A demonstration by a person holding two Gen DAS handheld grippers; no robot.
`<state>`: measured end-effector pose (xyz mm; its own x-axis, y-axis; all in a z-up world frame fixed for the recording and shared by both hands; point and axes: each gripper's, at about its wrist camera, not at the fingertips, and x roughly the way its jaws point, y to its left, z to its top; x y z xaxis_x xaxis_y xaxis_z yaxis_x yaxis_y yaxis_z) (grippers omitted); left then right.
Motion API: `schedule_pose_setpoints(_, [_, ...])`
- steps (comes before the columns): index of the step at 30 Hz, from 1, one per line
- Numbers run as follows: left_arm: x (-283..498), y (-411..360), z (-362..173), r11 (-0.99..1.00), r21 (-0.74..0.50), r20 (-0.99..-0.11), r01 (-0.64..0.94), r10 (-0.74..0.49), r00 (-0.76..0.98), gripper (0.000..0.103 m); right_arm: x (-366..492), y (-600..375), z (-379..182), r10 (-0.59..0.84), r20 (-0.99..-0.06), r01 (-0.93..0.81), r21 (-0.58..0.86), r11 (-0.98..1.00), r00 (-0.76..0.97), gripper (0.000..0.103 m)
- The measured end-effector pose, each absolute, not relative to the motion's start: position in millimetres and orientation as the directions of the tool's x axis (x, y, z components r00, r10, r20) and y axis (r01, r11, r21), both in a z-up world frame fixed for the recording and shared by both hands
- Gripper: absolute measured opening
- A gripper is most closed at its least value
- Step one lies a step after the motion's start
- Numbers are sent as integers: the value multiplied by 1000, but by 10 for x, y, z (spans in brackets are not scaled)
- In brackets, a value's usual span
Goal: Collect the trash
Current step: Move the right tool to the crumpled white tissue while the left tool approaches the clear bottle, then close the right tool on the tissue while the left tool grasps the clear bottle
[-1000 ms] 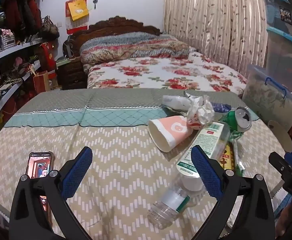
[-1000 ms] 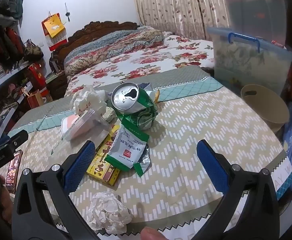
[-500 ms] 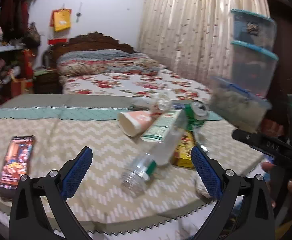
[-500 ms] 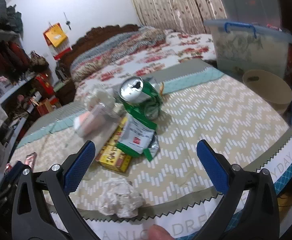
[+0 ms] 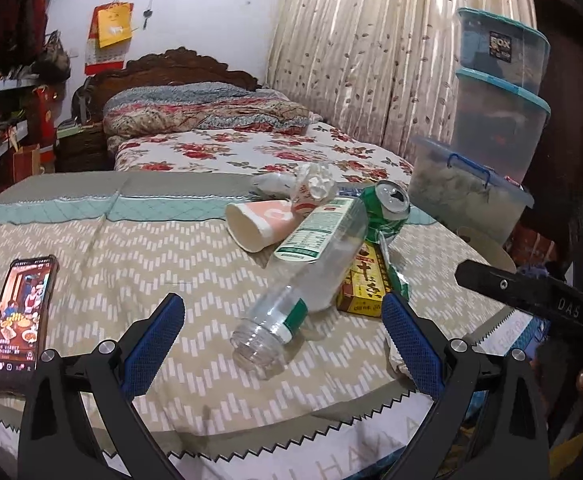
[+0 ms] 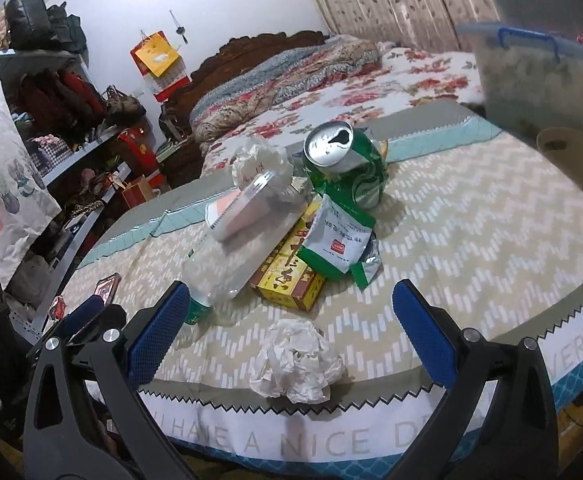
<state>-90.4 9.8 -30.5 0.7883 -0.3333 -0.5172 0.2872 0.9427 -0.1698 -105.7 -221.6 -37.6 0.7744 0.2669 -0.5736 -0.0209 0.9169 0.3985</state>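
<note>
Trash lies in a heap on the round table. A clear plastic bottle (image 5: pixel 307 276) lies on its side, mouth towards my open, empty left gripper (image 5: pixel 283 336). Behind it are a pink paper cup (image 5: pixel 261 226), a crushed green can (image 5: pixel 387 208), a yellow box (image 5: pixel 365 282) and crumpled paper (image 5: pixel 313 182). In the right wrist view, a crumpled white tissue (image 6: pixel 295 364) lies at the table's near edge, between the fingers of my open, empty right gripper (image 6: pixel 291 328). Beyond it are the yellow box (image 6: pixel 291 276), a green-white wrapper (image 6: pixel 337 242), the can (image 6: pixel 343 164) and the bottle (image 6: pixel 243 236).
A phone (image 5: pixel 21 312) with a lit screen lies at the table's left. A beige bin (image 6: pixel 571 160) stands past the table's right edge. Stacked plastic storage boxes (image 5: pixel 495 120) stand on the right. A bed (image 5: pixel 251 148) is behind and shelves (image 6: pixel 71 120) on the left.
Both grippers have pulled back and lowered towards the table's near edge. The left view has swung right, so the bottle now lies between its fingers. Both grippers stay open.
</note>
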Motion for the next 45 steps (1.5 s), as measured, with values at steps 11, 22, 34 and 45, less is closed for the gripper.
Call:
schedule_pose_setpoints(11, [-679, 387, -253, 980, -132, -533, 150, -197, 823, 94, -1069, -2399, -283, 204, -524, 19, 389, 921, 827, 56])
schedule_pose_setpoints(22, [-253, 156, -323, 949, -146, -623, 280, -308, 719, 80, -834, -2490, -530, 284, -621, -44, 372, 927, 730, 56])
schedule_pose_setpoints(34, [174, -385, -612, 916, -137, -725, 377, -352, 592, 82, -743, -2128, -898, 443, -718, -247, 368, 896, 537, 75])
schedule_pose_setpoints(45, [-100, -117, -730, 940, -115, -758, 320, -291, 583, 61, -758, -1977, -896, 428, -703, -275, 328, 904, 568, 45])
